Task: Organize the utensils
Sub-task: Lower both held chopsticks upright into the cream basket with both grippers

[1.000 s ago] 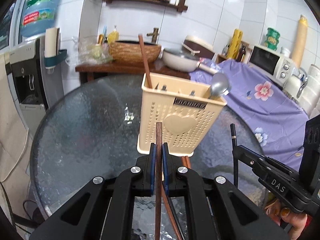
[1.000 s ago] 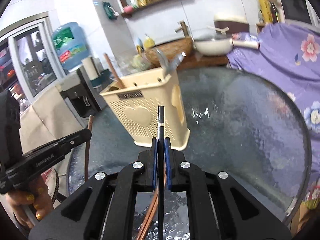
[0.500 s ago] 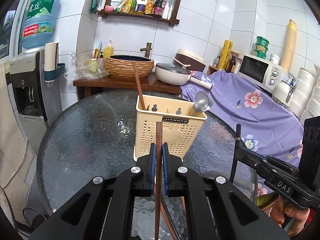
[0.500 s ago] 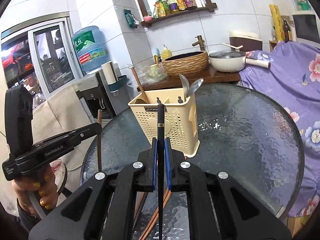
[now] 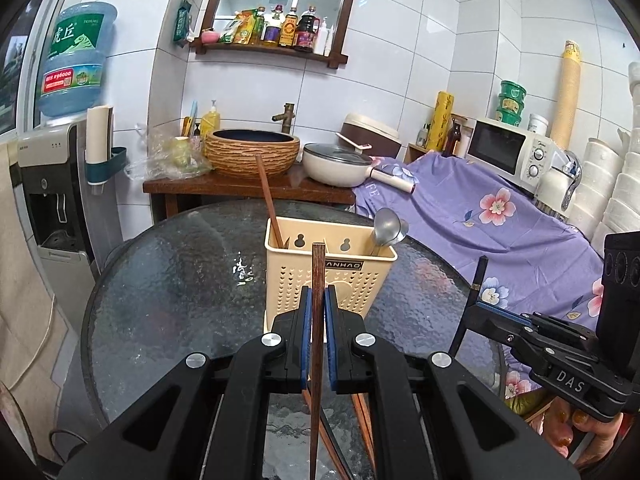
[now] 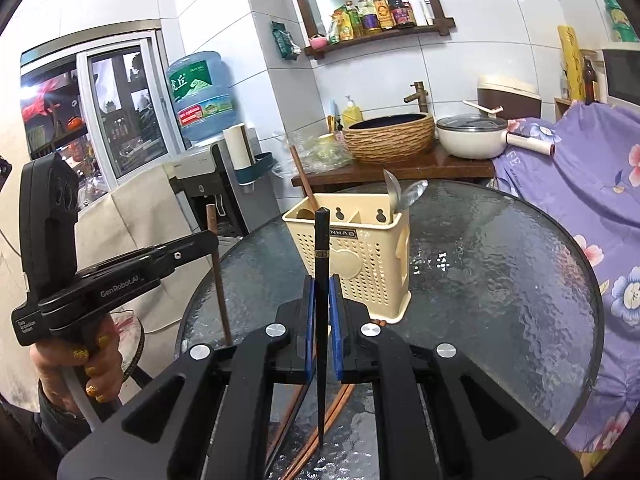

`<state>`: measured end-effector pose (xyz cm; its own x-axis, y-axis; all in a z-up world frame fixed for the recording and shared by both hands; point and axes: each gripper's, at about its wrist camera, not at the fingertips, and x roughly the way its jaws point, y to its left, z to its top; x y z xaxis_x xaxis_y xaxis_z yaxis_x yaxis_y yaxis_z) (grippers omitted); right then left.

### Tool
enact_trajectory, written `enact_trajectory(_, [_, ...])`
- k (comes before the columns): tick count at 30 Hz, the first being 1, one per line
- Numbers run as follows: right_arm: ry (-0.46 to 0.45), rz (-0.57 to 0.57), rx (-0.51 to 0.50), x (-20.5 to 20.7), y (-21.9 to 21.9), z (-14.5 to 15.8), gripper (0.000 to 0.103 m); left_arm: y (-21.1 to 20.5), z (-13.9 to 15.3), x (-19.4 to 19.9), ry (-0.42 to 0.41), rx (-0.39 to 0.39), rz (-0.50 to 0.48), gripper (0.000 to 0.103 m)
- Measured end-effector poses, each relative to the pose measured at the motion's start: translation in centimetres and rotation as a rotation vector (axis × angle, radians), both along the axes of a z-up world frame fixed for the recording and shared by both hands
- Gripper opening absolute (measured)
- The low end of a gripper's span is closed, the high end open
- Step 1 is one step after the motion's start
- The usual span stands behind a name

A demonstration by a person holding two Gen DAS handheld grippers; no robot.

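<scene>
A cream perforated utensil holder (image 5: pixel 320 276) (image 6: pixel 360 264) stands on the round glass table (image 5: pixel 172 300). It holds a brown chopstick (image 5: pixel 267 200) at its left and metal spoons (image 5: pixel 386 228) at its right. My left gripper (image 5: pixel 316 300) is shut on a brown wooden chopstick (image 5: pixel 317 280), held upright in front of the holder. My right gripper (image 6: pixel 321 292) is shut on a black chopstick (image 6: pixel 321 248), also upright. It also shows at the right of the left wrist view (image 5: pixel 476 280). More chopsticks (image 6: pixel 312 432) lie on the glass below the grippers.
A side table behind holds a woven basin (image 5: pixel 252 152) and a white pan (image 5: pixel 340 164). A purple flowered cloth (image 5: pixel 500 216) covers the counter at right, with a microwave (image 5: pixel 508 152). A water dispenser (image 5: pixel 52 184) stands at left.
Both grippers have risen and drawn back from the holder with their chopsticks; the holder looks smaller and farther. Both stay shut.
</scene>
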<state>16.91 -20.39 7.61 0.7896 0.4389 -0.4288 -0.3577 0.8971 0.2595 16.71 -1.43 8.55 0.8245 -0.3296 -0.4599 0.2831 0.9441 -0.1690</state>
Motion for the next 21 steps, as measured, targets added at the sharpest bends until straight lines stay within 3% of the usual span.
enact_trajectory(21, [-0.078,0.044,-0.051,0.9,0.6,5.0,0.008,-0.1,4.2,0.8,-0.072,0.012,-0.037,0.006])
